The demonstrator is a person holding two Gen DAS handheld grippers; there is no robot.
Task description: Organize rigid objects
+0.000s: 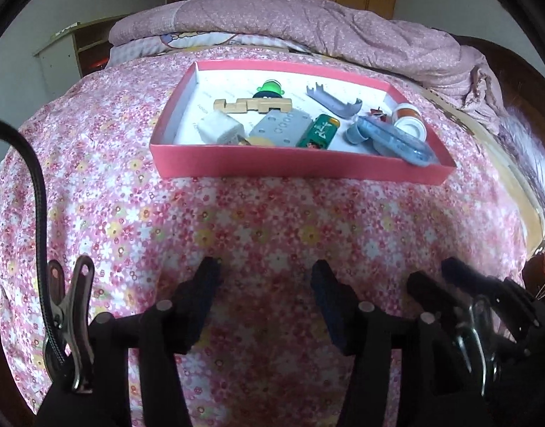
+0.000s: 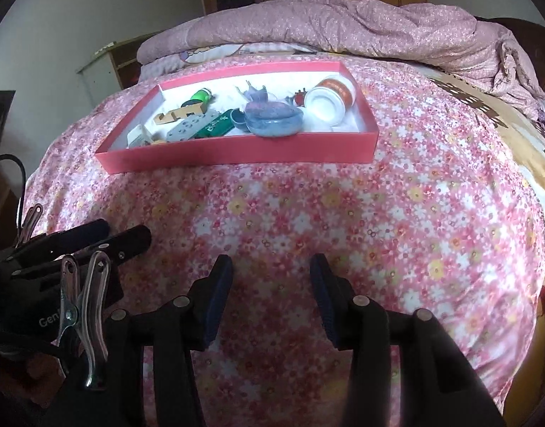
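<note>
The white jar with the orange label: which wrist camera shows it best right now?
Right wrist: the jar lies on its side in the red tray, open mouth and label both visible. In the left wrist view the jar is smaller, partly behind the blue case.

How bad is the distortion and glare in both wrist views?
Left wrist: strong fisheye bowing, the pink cardboard tray curves, black vignette at the corners, white tray floor washed out. Right wrist: same barrel warp, bright patch inside the tray by the white round jar; both soft, small objects blurry.

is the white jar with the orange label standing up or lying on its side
On its side. The white jar lies in the pink box, its round white end facing the camera.
</note>
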